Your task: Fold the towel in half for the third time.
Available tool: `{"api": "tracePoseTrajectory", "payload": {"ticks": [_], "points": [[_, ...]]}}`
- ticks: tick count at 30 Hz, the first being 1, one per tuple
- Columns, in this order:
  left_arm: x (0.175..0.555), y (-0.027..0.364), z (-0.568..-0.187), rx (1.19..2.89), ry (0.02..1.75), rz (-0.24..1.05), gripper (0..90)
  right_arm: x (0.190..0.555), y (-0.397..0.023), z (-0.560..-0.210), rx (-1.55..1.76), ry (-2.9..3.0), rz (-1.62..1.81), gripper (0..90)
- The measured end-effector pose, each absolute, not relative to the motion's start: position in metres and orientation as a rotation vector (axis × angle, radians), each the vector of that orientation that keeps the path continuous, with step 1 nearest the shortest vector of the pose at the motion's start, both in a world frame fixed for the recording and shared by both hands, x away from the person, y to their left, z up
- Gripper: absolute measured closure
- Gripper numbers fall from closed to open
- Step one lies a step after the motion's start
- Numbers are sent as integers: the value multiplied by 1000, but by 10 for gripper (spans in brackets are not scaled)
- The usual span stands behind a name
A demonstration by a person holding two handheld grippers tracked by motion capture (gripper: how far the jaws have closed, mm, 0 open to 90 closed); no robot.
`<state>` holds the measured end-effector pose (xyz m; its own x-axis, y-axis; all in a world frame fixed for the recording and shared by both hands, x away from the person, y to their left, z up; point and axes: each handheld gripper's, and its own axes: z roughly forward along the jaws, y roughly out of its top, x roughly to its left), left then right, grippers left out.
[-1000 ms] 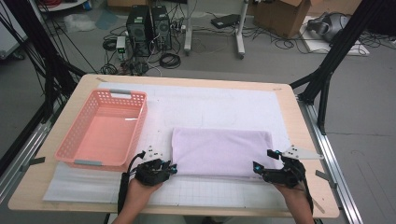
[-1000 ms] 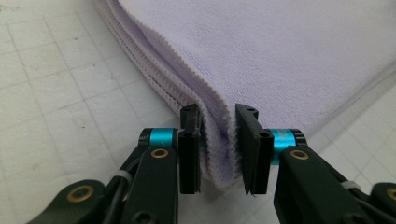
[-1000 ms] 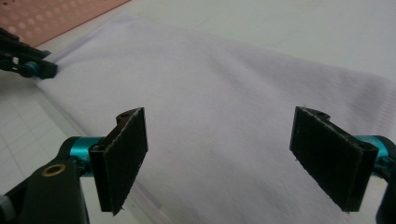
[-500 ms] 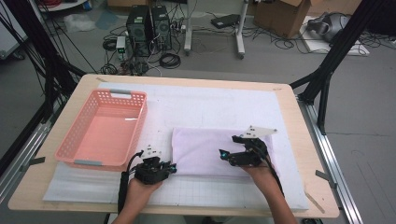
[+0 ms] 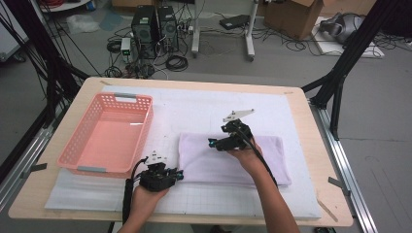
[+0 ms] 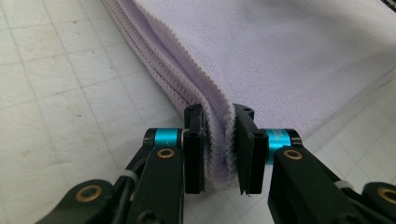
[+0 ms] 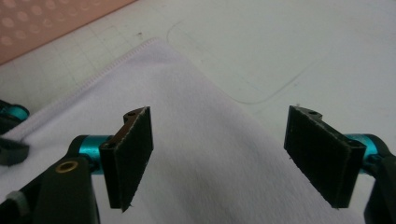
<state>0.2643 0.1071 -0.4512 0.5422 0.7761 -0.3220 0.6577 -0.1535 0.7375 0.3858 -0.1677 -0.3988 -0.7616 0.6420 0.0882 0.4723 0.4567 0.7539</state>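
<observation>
The towel (image 5: pixel 233 158) lies folded at centre frame on the white mat (image 5: pixel 194 107), right of the basket (image 5: pixel 109 136). Left gripper (image 6: pixel 218 140): jaws clamped on the towel's near-left corner. Right gripper (image 7: pixel 224 158): above the towel's upper middle, jaws wide apart, just been closing slightly, nothing gripped.

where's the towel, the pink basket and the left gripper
towel (image 5: pixel 272 150) high view, bare top right of the hand
pink basket (image 5: pixel 133 100) high view, far rim
left gripper (image 6: pixel 218 140) left gripper view, jaws clamped on the towel's corner
</observation>
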Motion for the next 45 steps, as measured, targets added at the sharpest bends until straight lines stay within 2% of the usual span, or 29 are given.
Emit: {"api": "tracePoseTrajectory", "payload": {"ticks": [4,15,23,26,28,31,32,36,45], "points": [[264,108,-452,1861,1185,156,751,398,-154,-402,968,2549,1171,297],[264,110,-453,1854,1182,144,750,420,-111,-410,892,2642,1050,374],[265,112,-453,1845,1187,124,752,429,-81,-421,798,2736,983,517],[266,113,-453,1843,1194,114,766,430,-75,-428,786,2743,943,542],[266,114,-453,1843,1198,101,792,430,-75,-428,779,2751,937,597],[267,115,-453,1843,1199,93,803,429,-74,-427,779,2761,941,763],[267,115,-452,1844,1203,93,805,428,-73,-426,767,2760,936,789],[266,118,-449,1844,1201,89,814,426,-71,-425,786,2749,948,818],[258,132,-422,1737,1149,85,816,423,-78,-410,832,2681,1253,818]]}}
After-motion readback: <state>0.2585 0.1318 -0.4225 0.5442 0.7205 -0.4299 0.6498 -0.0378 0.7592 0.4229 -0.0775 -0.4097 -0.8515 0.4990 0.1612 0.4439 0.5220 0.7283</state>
